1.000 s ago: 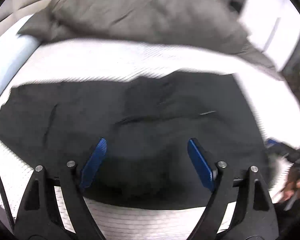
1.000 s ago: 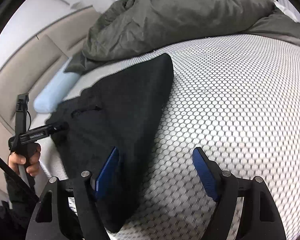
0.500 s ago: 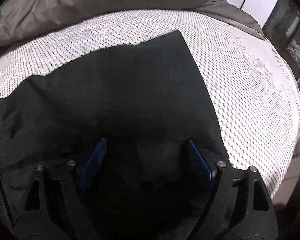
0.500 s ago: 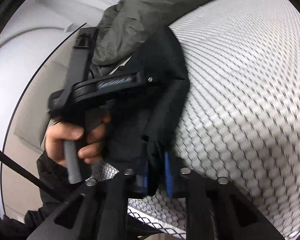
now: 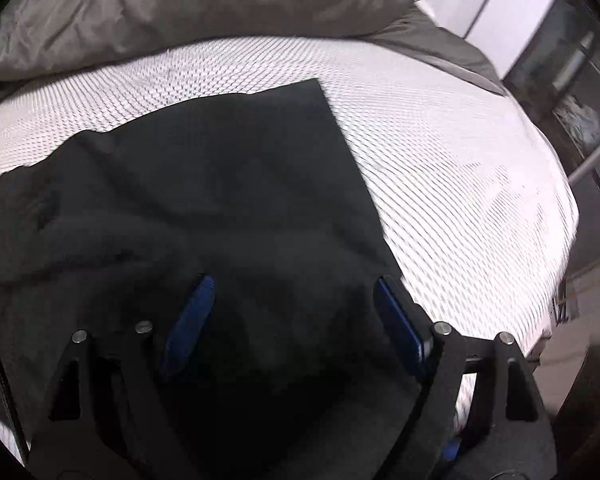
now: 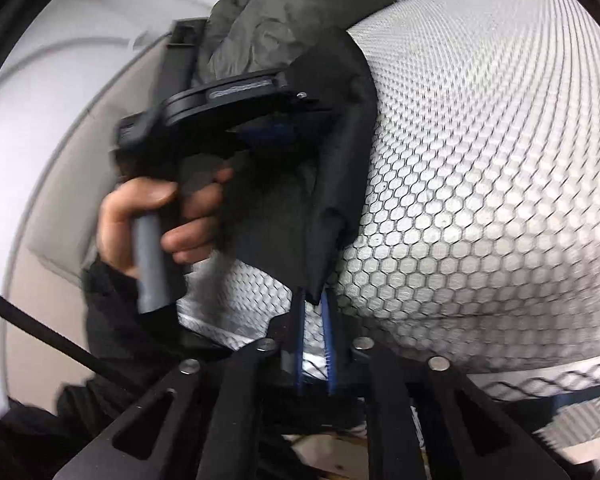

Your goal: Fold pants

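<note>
Black pants [image 5: 220,200] lie spread on a white honeycomb-mesh mattress [image 5: 440,160]. My left gripper [image 5: 294,284] hovers open just over the pants near their right edge, both blue pads clear of the cloth. In the right wrist view a corner of the pants [image 6: 332,152] is raised off the mattress [image 6: 480,160]. My right gripper [image 6: 314,300] pinches that corner at its tips. Its jaws are opening slightly, and a narrow gap shows lower between the pads. A hand [image 6: 152,216] holds the left gripper's handle close by.
A rumpled grey duvet [image 5: 180,8] lies along the far side of the bed, also seen as grey duvet [image 6: 268,12] in the right wrist view. A beige headboard [image 6: 60,160] stands at left. The mattress edge and dark furniture [image 5: 580,100] are at right.
The right gripper closed on the pants' edge and lifted it off the mattress. The left gripper slid along the pants toward their right end and now sits close to the right gripper.
</note>
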`<action>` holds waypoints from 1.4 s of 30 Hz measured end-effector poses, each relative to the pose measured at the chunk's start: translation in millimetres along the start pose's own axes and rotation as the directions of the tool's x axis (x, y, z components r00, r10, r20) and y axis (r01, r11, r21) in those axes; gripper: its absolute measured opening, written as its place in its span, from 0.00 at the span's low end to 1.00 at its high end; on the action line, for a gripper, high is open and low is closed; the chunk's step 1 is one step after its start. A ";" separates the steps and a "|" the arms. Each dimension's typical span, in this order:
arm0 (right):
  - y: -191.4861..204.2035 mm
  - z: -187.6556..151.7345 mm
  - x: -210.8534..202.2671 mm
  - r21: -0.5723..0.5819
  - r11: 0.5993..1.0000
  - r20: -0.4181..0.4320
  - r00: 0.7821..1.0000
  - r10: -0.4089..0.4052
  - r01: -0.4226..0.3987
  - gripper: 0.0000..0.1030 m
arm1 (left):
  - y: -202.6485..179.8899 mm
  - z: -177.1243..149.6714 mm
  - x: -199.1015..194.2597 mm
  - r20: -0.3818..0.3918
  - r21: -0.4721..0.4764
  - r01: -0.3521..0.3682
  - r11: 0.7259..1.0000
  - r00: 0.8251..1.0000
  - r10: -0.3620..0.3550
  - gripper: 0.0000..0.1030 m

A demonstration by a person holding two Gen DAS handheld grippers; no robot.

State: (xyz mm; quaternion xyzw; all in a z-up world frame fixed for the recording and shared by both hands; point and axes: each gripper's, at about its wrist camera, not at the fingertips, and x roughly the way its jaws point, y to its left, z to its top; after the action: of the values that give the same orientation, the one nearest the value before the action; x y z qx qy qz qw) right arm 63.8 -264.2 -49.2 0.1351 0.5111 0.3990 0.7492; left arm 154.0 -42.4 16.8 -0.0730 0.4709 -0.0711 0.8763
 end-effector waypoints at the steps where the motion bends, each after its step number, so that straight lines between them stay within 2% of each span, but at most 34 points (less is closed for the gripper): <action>1: 1.3 1.9 -6.7 -0.016 1.000 0.025 0.999 -0.024 0.024 0.28 | -2.4 -9.3 -8.5 0.019 0.010 -0.001 1.000 1.000 0.001 0.78; 2: 0.1 5.3 -15.6 -0.023 0.999 0.065 0.997 -0.042 0.043 0.47 | -3.9 -19.1 -15.0 0.036 0.010 -0.002 1.000 0.999 0.001 0.78; 3: -2.3 9.4 -22.9 -0.025 0.998 0.100 0.994 -0.052 0.054 0.53 | -5.6 -28.0 -18.3 0.042 0.010 -0.002 1.000 0.999 0.002 0.78; 6: -15.6 31.0 -36.3 0.016 0.997 0.167 0.983 -0.080 0.078 0.55 | -11.0 -49.5 -17.4 0.059 0.072 -0.045 0.996 0.997 0.041 0.78; 9: -25.7 65.7 -24.4 0.027 0.994 0.198 0.974 -0.111 0.108 0.60 | -14.1 -67.0 -15.4 0.112 0.129 -0.118 0.985 0.988 0.104 0.78; 12: -33.6 102.8 9.5 0.030 0.997 0.139 0.987 -0.081 0.078 0.60 | -17.6 -87.2 -19.5 0.151 0.158 -0.147 0.976 0.981 0.123 0.79; 15: -31.2 144.3 47.8 0.015 0.999 0.085 0.996 -0.031 0.030 0.60 | -14.9 -89.2 -13.4 0.157 0.170 -0.151 0.974 0.980 0.125 0.79; 17: -24.3 172.3 76.3 -0.024 0.998 0.067 0.997 -0.050 0.052 0.60 | -9.6 -87.6 -10.3 0.155 0.167 -0.142 0.976 0.981 0.116 0.80; 19: -28.1 199.0 109.6 -0.036 0.997 0.036 0.997 -0.063 0.064 0.54 | -7.1 -89.4 -7.6 0.155 0.172 -0.137 0.976 0.982 0.111 0.80; 20: -28.6 207.8 122.2 -0.052 0.995 0.018 0.996 -0.090 0.090 0.33 | -6.3 -88.2 -4.6 0.156 0.178 -0.138 0.974 0.982 0.111 0.80; 21: -28.8 216.0 133.6 -0.062 0.992 0.004 0.994 -0.107 0.107 0.25 | -5.1 -88.1 -1.3 0.158 0.184 -0.137 0.973 0.982 0.108 0.80; 22: -29.8 224.6 145.0 -0.056 0.993 0.005 0.995 -0.104 0.104 0.23 | -3.8 -90.2 -1.5 0.158 0.190 -0.129 0.973 0.982 0.100 0.80; 23: -36.6 229.3 146.7 -0.027 0.996 0.018 0.996 -0.086 0.087 0.23 | -1.9 -90.0 0.1 0.157 0.194 -0.123 0.973 0.983 0.093 0.80; 25: -63.3 239.9 151.4 0.117 0.993 0.025 0.999 -0.037 0.034 0.23 | -0.6 -92.0 0.0 0.154 0.207 -0.111 0.972 0.985 0.079 0.80; 27: -78.3 243.8 152.1 0.189 0.982 0.055 0.998 0.012 -0.022 0.24 | -0.1 -90.8 0.3 0.149 0.208 -0.103 0.973 0.986 0.072 0.80; 29: -75.7 248.3 152.4 0.164 0.986 0.058 0.998 -0.019 0.009 0.24 | 0.1 -90.9 -0.5 0.146 0.210 -0.102 0.972 0.987 0.072 0.80; 31: -63.1 250.4 144.2 0.107 0.992 0.095 0.993 -0.071 0.061 0.28 | 0.3 -91.8 -4.1 0.143 0.212 -0.099 0.972 0.987 0.069 0.80; 35: -45.5 251.5 119.5 0.064 0.991 0.193 0.972 -0.131 0.121 0.47 | 14.5 -74.9 -20.8 0.165 0.198 -0.070 0.978 0.986 0.037 0.80; 39: -28.1 244.1 91.4 0.013 0.993 0.233 0.965 -0.116 0.117 0.49 | 53.4 -55.1 -50.1 0.217 0.045 -0.069 0.997 0.974 0.057 0.80; 40: -21.1 239.2 85.8 -0.009 0.993 0.235 0.965 -0.111 0.117 0.49 | 69.4 -44.8 -56.1 0.234 -0.011 -0.078 0.997 0.969 0.078 0.80; 42: -6.5 228.4 76.6 -0.080 0.991 0.221 0.972 -0.084 0.104 0.49 | 90.5 -26.1 -59.0 0.247 -0.060 -0.109 0.992 0.962 0.121 0.80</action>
State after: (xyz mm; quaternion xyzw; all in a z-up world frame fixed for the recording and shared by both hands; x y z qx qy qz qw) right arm 278.5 -165.2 -2.9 0.1193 0.4134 0.3685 0.8241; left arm 105.0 56.1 33.0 -0.0742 0.3618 0.0004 0.9293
